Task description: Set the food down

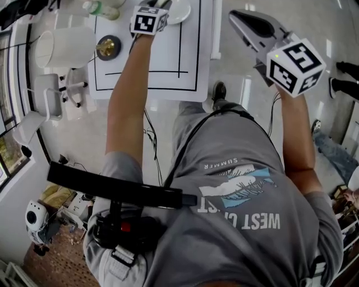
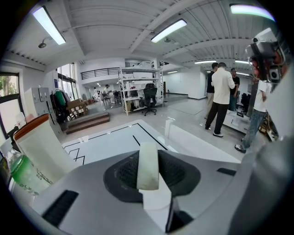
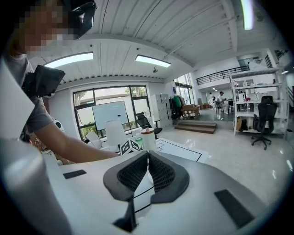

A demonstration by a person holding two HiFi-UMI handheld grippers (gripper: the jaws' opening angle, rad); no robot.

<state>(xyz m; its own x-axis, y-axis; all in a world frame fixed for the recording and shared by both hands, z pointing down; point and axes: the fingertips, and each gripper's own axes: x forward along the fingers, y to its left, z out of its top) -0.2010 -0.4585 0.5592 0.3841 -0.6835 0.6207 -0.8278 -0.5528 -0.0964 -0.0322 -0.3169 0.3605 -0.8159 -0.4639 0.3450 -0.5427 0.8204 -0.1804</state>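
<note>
The left gripper (image 1: 164, 5) clamps the rim of a pale white dish (image 1: 179, 11), edge-on between its jaws, over the white black-lined table (image 1: 168, 61) lying ahead and below. No food shows. The right gripper (image 1: 247, 25), closed and empty, hangs farther off, beyond the table's right edge.

The bare left forearm (image 1: 126, 95) is reaching forward over the white table's (image 1: 190, 56) near edge. Its grey two-jaw left gripper (image 2: 148, 158) is angling downward and clamping a pale cream rounded piece (image 2: 148, 172). The right forearm (image 1: 294, 129) is holding the right gripper (image 3: 147, 158) beyond the table's right edge, with its jaws pressing together on nothing.
</note>
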